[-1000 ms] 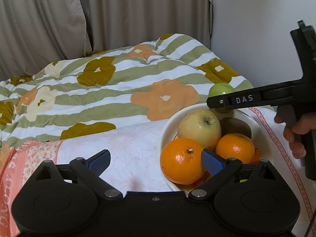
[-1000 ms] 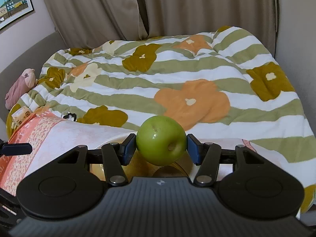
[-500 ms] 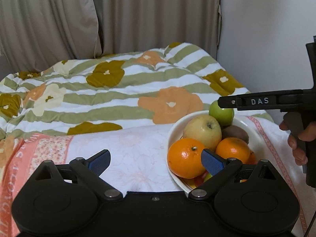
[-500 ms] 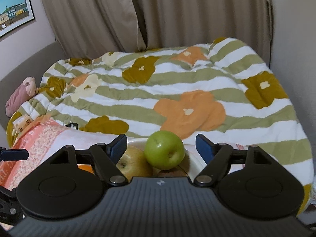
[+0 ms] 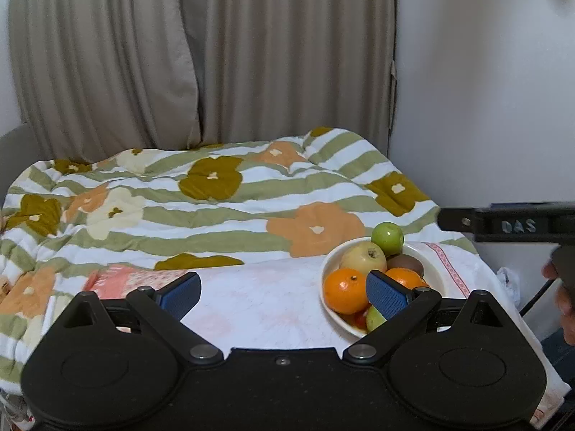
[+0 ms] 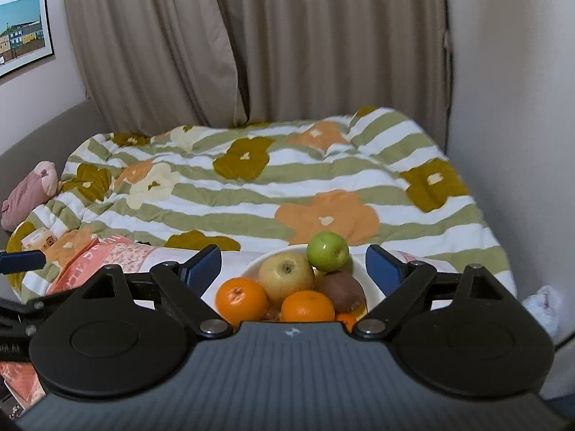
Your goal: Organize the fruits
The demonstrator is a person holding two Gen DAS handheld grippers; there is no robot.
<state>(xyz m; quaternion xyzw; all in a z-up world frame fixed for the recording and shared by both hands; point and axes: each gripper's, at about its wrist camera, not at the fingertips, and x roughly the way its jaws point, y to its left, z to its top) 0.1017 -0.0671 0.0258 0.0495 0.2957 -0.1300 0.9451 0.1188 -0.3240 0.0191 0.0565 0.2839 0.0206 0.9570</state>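
A white bowl (image 5: 429,269) (image 6: 251,264) on a pale cloth holds a green apple (image 5: 387,239) (image 6: 328,251) on top at the back, a yellow apple (image 5: 363,258) (image 6: 286,273), two oranges (image 5: 345,290) (image 6: 241,299), a brown kiwi (image 5: 404,262) (image 6: 340,292) and more fruit underneath. My left gripper (image 5: 282,292) is open and empty, left of and short of the bowl. My right gripper (image 6: 293,267) is open and empty, raised back from the bowl; it shows at the right edge of the left wrist view (image 5: 503,222).
The pale cloth (image 5: 258,298) lies on a bed with a striped flowered quilt (image 5: 215,201). Curtains (image 5: 201,54) hang behind, a white wall (image 5: 485,89) stands at the right. A pink soft toy (image 6: 28,190) lies at the far left. A framed picture (image 6: 21,28) hangs on the wall.
My right gripper opened and left the green apple on top of the fruit in the bowl, then drew back and up. My left gripper also pulled back from the bowl.
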